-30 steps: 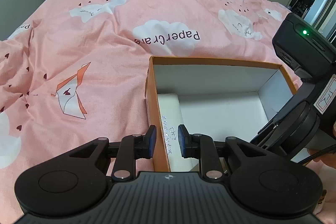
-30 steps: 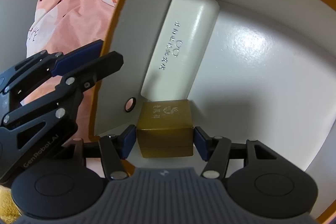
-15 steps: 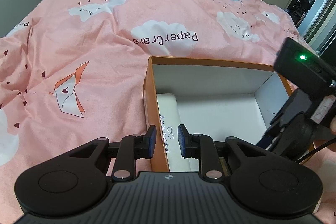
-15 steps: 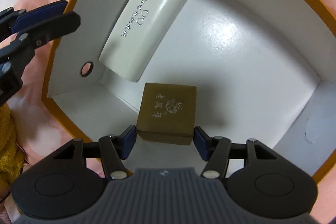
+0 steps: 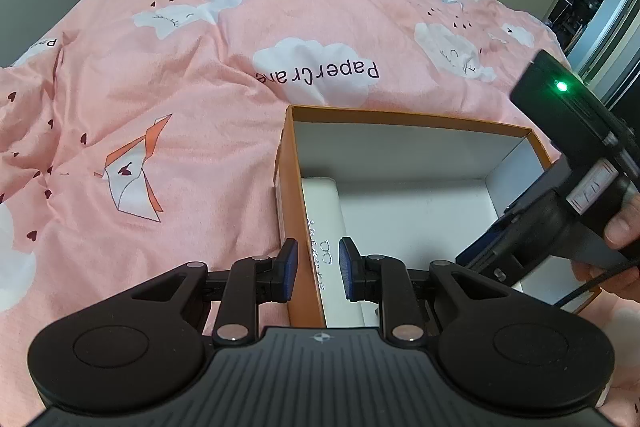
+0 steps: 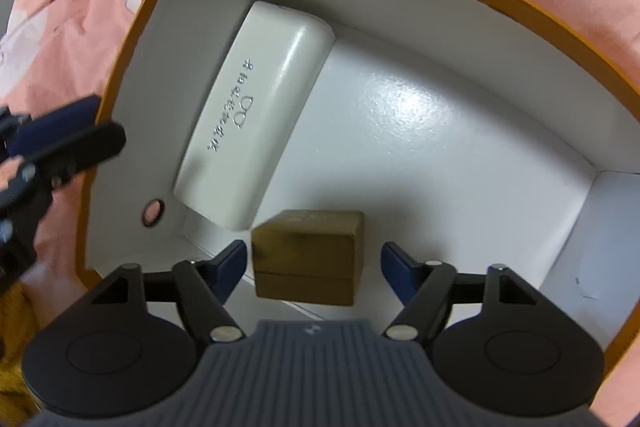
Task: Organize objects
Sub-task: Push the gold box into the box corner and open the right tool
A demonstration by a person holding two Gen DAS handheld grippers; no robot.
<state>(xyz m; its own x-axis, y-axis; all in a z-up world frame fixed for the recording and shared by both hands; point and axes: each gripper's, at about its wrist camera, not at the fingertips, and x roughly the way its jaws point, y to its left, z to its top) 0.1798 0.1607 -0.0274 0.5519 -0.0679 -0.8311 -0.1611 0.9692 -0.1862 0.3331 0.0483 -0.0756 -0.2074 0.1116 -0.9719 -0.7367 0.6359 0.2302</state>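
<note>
1. Pink cloud-print duvet (image 5: 224,75) covers the bed; orange box (image 5: 400,118) with white interior sits on it, the landmark for everything below.
2. Left gripper (image 5: 314,269) straddles the box's left wall: one pad outside, one inside, gaps visible on both sides, so not clamped on it.
3. White glasses case (image 6: 256,115) lies flat inside the box, along its left wall.
4. Gold box (image 6: 308,255) rests on the box floor, just beside the case's near end.
5. Right gripper (image 6: 314,267) is inside the box, jaws spread either side of the gold box, released, clear gap on the right.
</note>
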